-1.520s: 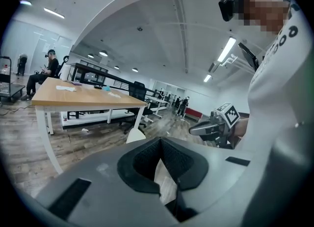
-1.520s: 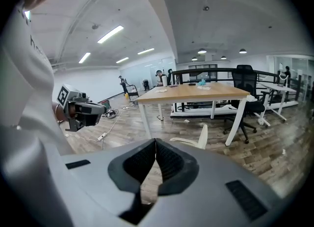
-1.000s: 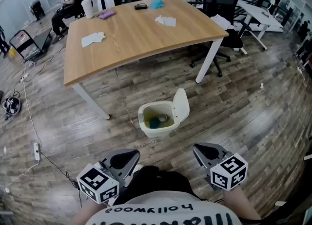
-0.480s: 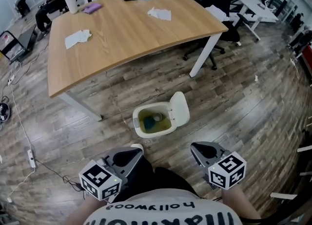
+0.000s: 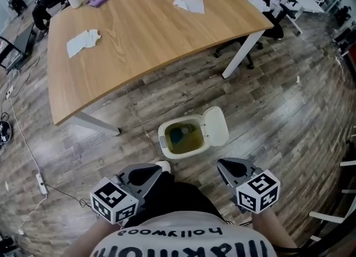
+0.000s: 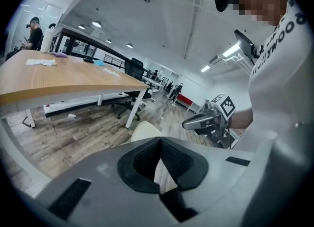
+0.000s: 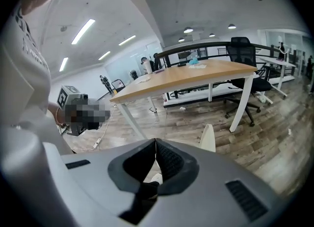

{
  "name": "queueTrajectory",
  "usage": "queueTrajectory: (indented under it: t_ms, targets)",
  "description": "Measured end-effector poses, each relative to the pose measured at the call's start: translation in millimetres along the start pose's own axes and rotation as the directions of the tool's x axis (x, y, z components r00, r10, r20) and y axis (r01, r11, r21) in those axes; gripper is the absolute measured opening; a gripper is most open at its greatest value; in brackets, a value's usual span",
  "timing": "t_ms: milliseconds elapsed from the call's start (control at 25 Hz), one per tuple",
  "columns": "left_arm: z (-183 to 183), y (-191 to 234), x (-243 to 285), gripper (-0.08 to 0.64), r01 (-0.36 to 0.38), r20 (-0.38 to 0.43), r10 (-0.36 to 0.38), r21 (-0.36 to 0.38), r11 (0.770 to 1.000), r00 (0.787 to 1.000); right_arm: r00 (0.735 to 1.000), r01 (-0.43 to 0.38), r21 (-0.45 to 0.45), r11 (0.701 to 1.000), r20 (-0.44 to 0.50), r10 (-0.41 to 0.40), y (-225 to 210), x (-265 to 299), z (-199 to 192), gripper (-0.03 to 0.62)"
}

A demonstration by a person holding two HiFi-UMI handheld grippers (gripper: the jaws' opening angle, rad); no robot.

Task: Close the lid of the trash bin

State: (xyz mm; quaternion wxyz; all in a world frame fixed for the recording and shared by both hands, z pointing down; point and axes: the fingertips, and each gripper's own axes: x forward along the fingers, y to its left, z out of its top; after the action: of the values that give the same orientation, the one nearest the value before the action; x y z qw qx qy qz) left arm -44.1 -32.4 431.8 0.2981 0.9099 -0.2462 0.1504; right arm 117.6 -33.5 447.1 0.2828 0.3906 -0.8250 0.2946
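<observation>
Right now the bin (image 5: 175, 153) sits on the wood floor (image 5: 289, 105) just in front of me, near the table (image 5: 144, 39), w/ its lid (image 5: 216, 127) flipped up & open on the right side; some trash shows inside. My left gripper (image 5: 151, 172) & right gripper (image 5: 226, 167) hang low, one either side, both short of the bin & not touching it. Jaws on both are closed tip to tip, nothing btw them.

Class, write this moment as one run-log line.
trash bin: on floor | lid: open | left tool: shut, empty | right tool: shut, empty | contact: none
</observation>
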Motion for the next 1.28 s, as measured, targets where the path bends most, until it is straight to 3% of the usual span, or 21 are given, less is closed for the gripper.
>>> queueTrajectory:
  t_ms: [480,720,1120,1280]
  targets:
    - [16,39,16,0.006,0.116,-0.109,-0.112,0.033,0.993,0.988,1.0,0.017,0.015,1.0,0.025,-0.017,-10,49,62,0.011]
    - [20,56,29,0.006,0.062,-0.11,-0.061,0.005,0.998,0.992,1.0,0.007,0.042,0.999,-0.006,-0.007,-31,49,57,0.011]
    - [16,56,58,0.006,-0.051,-0.094,0.045,-0.061,0.997,0.995,0.998,-0.028,-0.021,0.999,-0.058,0.027,-84,51,55,0.011]
    - [13,54,67,0.006,-0.089,-0.101,0.082,-0.068,0.994,0.991,0.997,0.024,-0.006,1.0,-0.072,-0.025,-124,54,38,0.011]
